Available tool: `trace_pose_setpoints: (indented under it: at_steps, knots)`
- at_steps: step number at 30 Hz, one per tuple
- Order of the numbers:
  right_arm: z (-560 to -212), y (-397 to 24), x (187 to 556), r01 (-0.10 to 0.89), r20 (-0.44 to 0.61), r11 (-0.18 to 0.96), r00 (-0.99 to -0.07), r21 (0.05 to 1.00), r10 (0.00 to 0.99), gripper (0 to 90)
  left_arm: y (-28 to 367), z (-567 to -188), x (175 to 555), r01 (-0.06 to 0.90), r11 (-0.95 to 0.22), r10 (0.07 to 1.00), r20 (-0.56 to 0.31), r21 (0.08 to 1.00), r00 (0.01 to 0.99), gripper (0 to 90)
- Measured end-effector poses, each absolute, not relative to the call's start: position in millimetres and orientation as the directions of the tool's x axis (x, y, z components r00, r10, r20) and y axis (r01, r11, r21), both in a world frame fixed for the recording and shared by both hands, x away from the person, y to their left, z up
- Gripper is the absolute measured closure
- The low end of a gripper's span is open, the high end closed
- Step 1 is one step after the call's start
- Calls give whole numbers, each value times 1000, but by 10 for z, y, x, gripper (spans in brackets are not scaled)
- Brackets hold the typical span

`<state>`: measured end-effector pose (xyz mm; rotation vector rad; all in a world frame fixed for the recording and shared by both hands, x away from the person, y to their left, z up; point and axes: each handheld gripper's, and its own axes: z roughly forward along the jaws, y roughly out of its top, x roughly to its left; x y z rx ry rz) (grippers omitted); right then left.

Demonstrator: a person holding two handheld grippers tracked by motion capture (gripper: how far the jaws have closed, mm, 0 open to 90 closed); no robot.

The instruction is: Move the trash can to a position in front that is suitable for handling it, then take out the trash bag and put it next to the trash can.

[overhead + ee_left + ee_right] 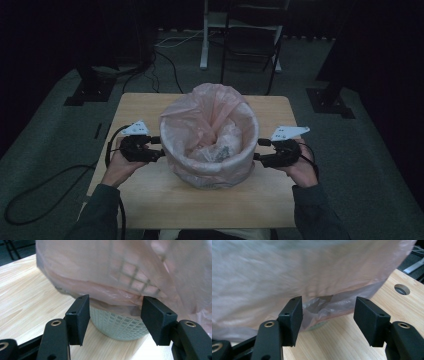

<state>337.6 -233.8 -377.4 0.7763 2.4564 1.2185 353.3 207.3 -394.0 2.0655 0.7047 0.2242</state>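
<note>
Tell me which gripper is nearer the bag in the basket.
About even, neither clearly nearer. Left gripper sits at the bag's left side, right gripper at its right side, both open with jaws up against the plastic hanging over the basket.

Both grippers are black-bodied: the left gripper [159, 147] and right gripper [258, 149] each wear a pale grey three-cornered plate on top. Up close, flat rectangular pads, small screw holes, brass-ringed pivots low in frame. Black cable loops away at lower left. Sleeves look dark grey-green, though the light's dim.
</note>
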Motion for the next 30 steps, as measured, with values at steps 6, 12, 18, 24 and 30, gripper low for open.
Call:
trace_pose_setpoints:
  at_steps: [6,12,18,24,30]
  knots:
    - [-3788,-2356,3394,344,-13,492,-809,799,588,395,2163,-3914,3487,390,-394,577,-106,832,810,401]
    - [-3792,-2354,3394,347,-12,493,-809,798,588,395,2370,-3902,3473,412,-346,616,-127,843,777,401]
    - [-3810,-2380,3398,354,-9,493,-806,795,592,395,2496,-3831,3459,409,-311,642,-128,858,756,401]
    - [-3788,-2392,3384,351,-13,492,-804,797,594,395,2596,-3728,3440,402,-284,660,-126,870,741,401]
    - [-3776,-2389,3376,350,-18,503,-807,790,590,395,2678,-3591,3403,384,-265,668,-118,885,735,395]
